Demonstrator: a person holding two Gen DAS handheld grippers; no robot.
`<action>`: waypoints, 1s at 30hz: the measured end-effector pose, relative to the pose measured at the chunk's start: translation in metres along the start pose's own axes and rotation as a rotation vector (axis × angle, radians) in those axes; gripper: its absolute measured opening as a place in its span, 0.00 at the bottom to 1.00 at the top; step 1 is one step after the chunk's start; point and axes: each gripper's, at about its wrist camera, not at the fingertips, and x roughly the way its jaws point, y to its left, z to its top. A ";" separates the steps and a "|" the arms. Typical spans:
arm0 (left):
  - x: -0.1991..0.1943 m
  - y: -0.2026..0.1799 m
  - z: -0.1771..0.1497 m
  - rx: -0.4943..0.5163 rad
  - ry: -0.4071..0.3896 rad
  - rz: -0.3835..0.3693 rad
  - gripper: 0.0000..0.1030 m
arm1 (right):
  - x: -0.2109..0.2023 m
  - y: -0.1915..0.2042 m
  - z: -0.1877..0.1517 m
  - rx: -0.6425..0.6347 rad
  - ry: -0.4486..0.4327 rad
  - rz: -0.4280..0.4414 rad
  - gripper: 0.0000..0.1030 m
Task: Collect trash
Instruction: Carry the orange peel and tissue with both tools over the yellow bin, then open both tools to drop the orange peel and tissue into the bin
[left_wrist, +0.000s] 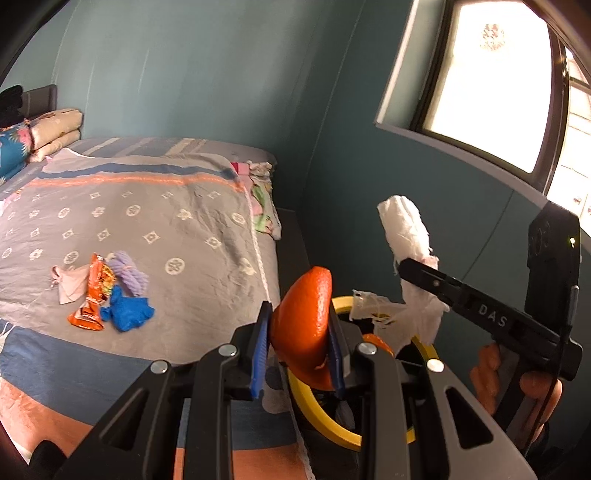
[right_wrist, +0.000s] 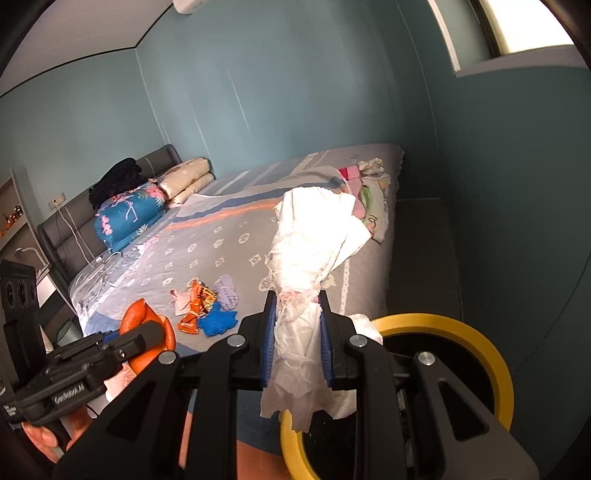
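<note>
Left gripper (left_wrist: 299, 343): its blue pads are pinching an orange peel (left_wrist: 304, 328), jaws closed down to the peel's thickness, and it is hovering over the near edge of the bin (left_wrist: 317, 413).
Right gripper (right_wrist: 297, 345): it is clamping a crumpled tissue (right_wrist: 314, 236), jaws narrowed on the wad's waist, with most of the paper sticking up above the pads and a loose tail hanging below.
Bin: the yellow-rimmed black bin is sitting on the floor beside the bed (left_wrist: 155, 229), directly under both grippers; another peel piece and paper seem to be lying inside already.
Step in hand: judging by the positions, both loads are being brought over the opening for dropping.
Doing it well: centre each load over the black opening rather than the rim, lower until the tissue's tail is hanging inside, then open wide; the tissue may be clinging to a pad, so a small shake could help.
Risk: the peel is sitting close to the rim and could be bouncing off onto the floor.
Left to collect: a wrapper (left_wrist: 92, 295), a blue glove (left_wrist: 127, 312), a purple bundle (left_wrist: 129, 275) and a pale scrap (left_wrist: 70, 286) are lying together on the bed.
</note>
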 end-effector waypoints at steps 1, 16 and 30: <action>0.004 -0.003 0.000 0.006 0.007 -0.003 0.25 | 0.000 -0.003 -0.001 0.004 0.000 -0.004 0.19; 0.062 -0.038 -0.012 0.088 0.117 -0.059 0.25 | 0.014 -0.062 -0.018 0.104 0.054 -0.074 0.20; 0.100 -0.051 -0.028 0.096 0.224 -0.097 0.30 | 0.038 -0.104 -0.035 0.197 0.111 -0.091 0.22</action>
